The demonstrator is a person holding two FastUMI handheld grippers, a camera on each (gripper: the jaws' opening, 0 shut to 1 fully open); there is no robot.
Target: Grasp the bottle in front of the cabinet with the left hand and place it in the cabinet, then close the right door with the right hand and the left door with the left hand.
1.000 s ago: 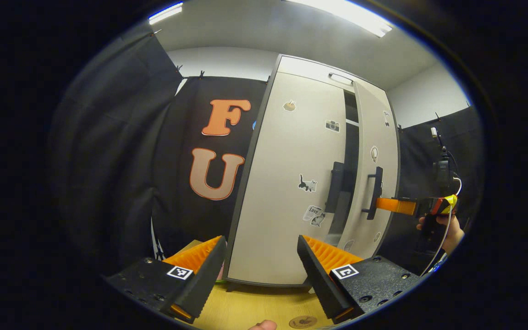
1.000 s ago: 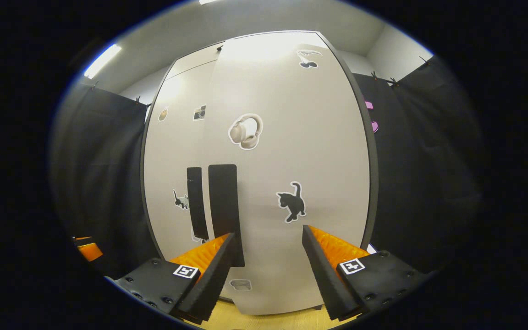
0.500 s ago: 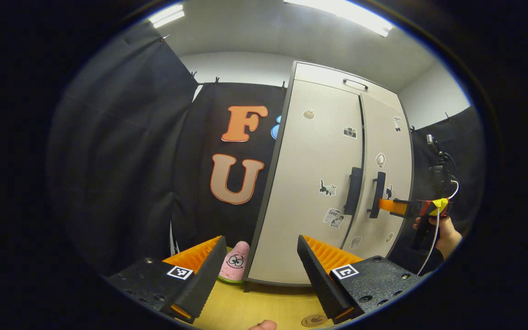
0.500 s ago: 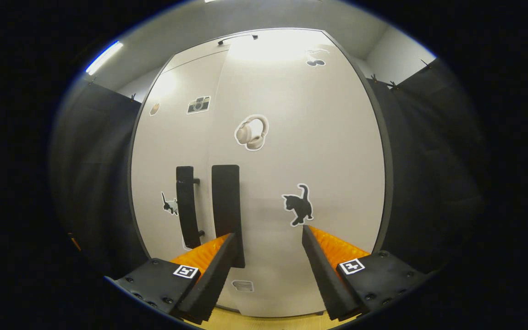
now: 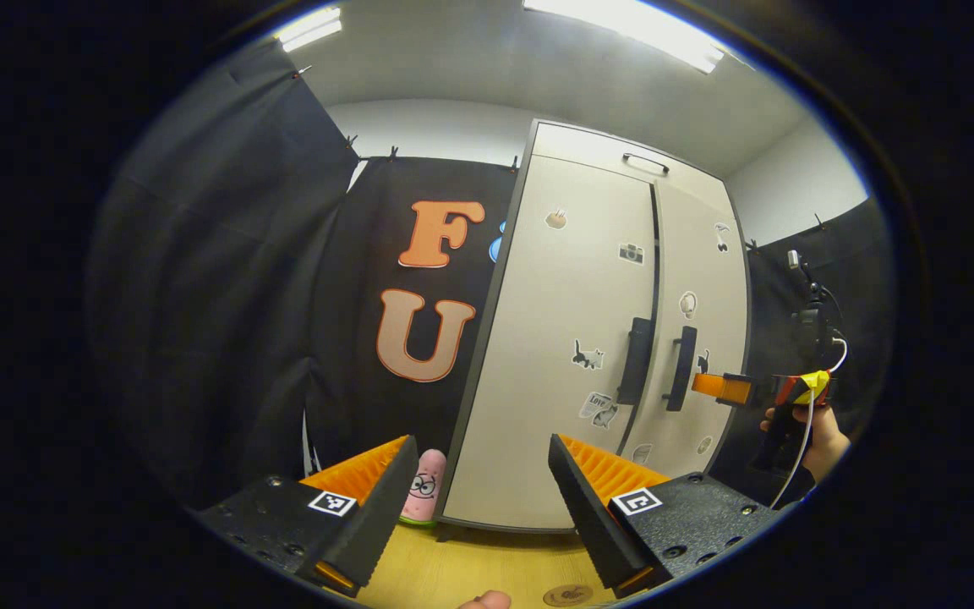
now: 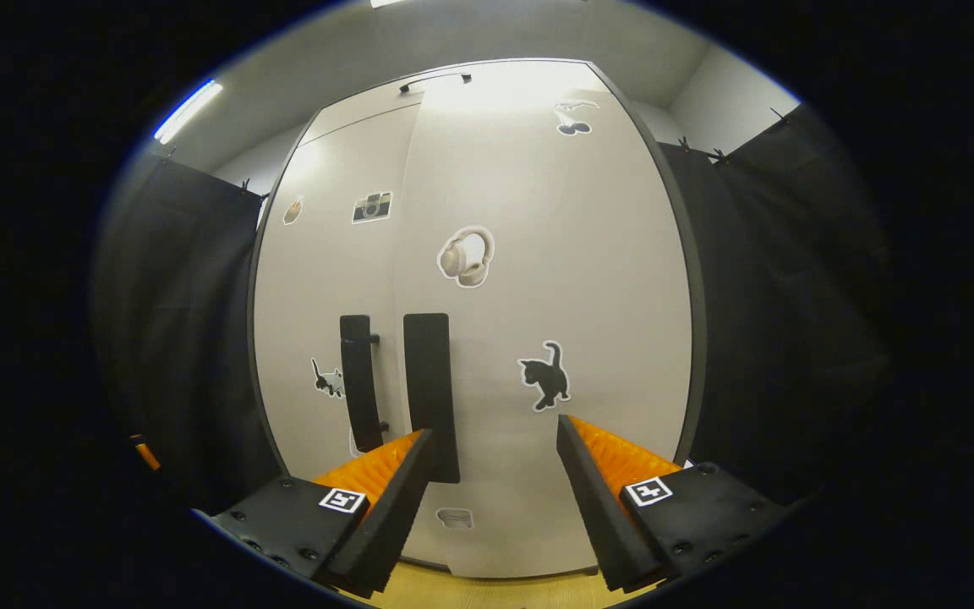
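White cabinet [image 5: 571, 338], doors closed, stickered

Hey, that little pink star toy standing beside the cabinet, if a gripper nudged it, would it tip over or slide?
The pink star toy would probably tip: it stands upright, tall and tapered, on a small base. It looks plush, so likely light and soft, giving under a push. The wooden tabletop looks smooth, so it might also slide a little.
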